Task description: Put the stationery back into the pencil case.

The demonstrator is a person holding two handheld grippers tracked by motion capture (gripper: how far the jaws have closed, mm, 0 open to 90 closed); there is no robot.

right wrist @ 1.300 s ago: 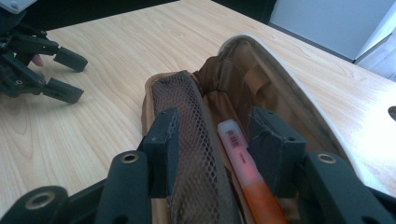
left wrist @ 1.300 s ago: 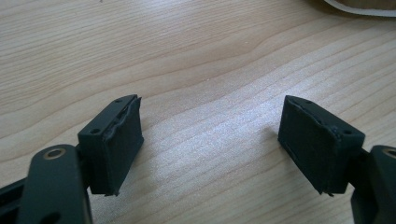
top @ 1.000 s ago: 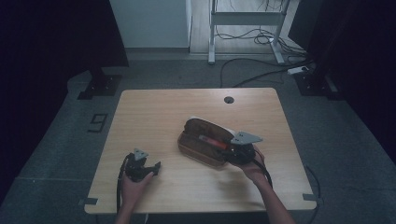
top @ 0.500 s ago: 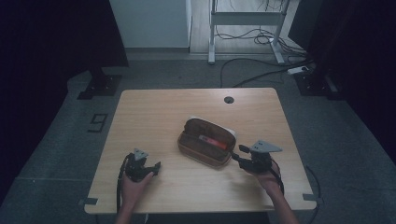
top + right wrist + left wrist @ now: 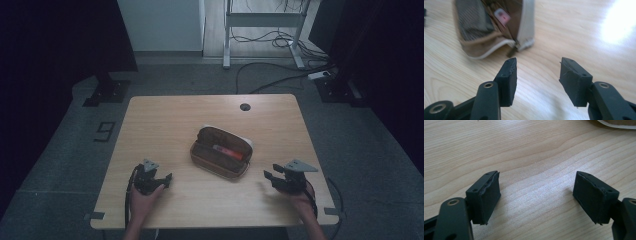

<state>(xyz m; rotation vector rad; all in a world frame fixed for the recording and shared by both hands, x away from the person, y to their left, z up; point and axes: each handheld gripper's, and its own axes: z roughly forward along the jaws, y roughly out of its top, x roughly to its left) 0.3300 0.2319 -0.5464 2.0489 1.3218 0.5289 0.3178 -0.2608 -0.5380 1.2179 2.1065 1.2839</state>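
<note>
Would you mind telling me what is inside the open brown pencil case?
Inside the pencil case lies a red object, seemingly a pen or marker. The case's walls hide whatever else lies deeper, so further contents cannot be told.

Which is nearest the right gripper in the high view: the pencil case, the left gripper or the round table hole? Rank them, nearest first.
From the right gripper, at the table's near right:
1. Pencil case, open at the table's middle, just up and left of it.
2. Round table hole, near the far edge.
3. Left gripper, across at the near left.
</note>
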